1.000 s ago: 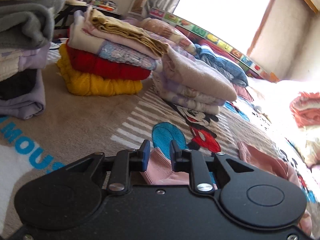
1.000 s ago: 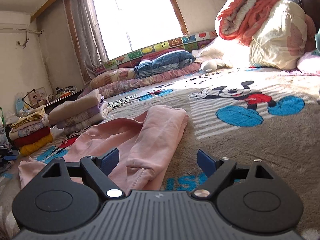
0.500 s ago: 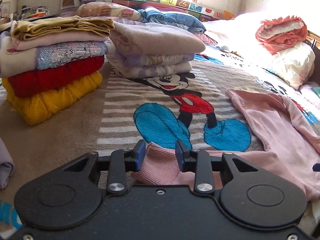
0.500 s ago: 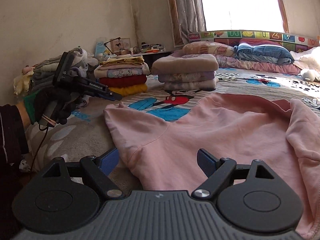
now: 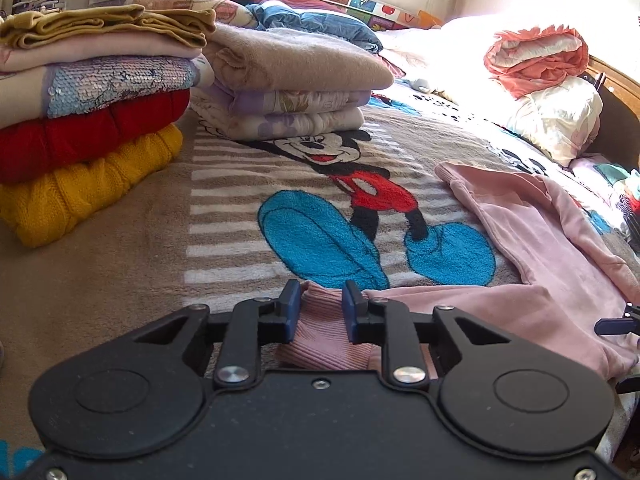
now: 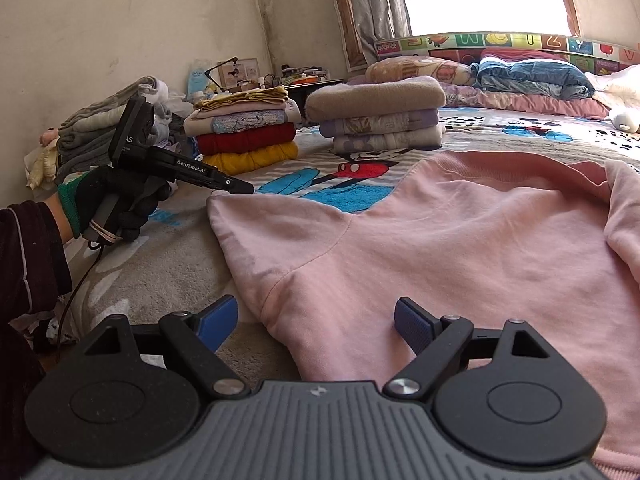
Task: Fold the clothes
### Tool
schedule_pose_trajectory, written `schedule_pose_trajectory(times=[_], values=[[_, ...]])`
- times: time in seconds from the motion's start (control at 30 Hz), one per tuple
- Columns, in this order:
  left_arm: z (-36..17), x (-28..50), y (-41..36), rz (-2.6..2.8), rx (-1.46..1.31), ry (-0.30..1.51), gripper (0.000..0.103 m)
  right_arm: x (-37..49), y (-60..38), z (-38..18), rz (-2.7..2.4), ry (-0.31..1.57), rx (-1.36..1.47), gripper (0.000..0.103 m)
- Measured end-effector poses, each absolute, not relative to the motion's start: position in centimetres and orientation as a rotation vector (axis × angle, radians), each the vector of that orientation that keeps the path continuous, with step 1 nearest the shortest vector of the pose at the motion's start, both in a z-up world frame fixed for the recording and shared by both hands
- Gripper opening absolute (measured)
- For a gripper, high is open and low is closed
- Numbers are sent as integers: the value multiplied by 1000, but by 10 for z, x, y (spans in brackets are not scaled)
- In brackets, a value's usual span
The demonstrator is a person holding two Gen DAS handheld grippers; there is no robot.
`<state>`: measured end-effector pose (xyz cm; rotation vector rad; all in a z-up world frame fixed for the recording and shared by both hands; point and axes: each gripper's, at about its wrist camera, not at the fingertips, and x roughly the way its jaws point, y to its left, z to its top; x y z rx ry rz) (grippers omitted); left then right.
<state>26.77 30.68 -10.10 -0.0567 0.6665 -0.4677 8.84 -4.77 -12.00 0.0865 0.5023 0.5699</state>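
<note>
Your pink sweatshirt (image 6: 460, 240) lay spread flat on the Mickey Mouse blanket (image 5: 120, 280) that covered the bed, one sleeve reaching out toward your left side. Your left tongs (image 5: 319, 312) had just been closing and pinched the ribbed cuff (image 5: 320, 340) of that sleeve between the blue pads. Your right tongs (image 6: 316, 320) stood wide apart over the near edge of the sweatshirt, by the underarm seam, with cloth between the pads but neither pad pressing on it.

Beyond the garment, two folded piles stood on the bed, well apart from it: one with a yellow knit (image 5: 80, 196) at the bottom, a red knit (image 5: 92, 136) above it and a sequined top (image 5: 116, 84) higher up, the other topped by a beige blanket (image 5: 296, 60). Nothing lay between either tongs and the sweatshirt.

Only the left wrist view showed a rolled orange quilt (image 5: 536, 56) on white bedding (image 5: 560, 120) at the far right of the bed. Only the right wrist view showed your gloved left hand (image 6: 112, 200) gripping its handle, a grey clothes heap (image 6: 96, 124) by the wall, a cluttered side table (image 6: 280, 76) and the curtain (image 6: 376, 4) beside the bright window
</note>
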Motion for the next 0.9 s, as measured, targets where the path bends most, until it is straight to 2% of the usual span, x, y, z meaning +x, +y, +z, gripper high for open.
schedule_pose_trajectory(times=[0.1,0.3,0.4,0.43,0.7,0.9], values=[[-98,263,303,-468,-32,639,9,90,-46,-118,568,498,92,86],[-87,266,312,-358,-189,560,7,93,-37,-120,572,490,64,86],[-93,283,312,-246,-308,613,7,94,-28,-124,578,503,3,86],[-97,289,312,-207,-335,644,3,93,-26,-126,577,506,-15,86],[-109,304,298,-124,-295,724,3,91,-18,-129,572,513,-86,88],[-104,292,297,-87,-265,661,13,80,-12,-119,549,492,-128,88]])
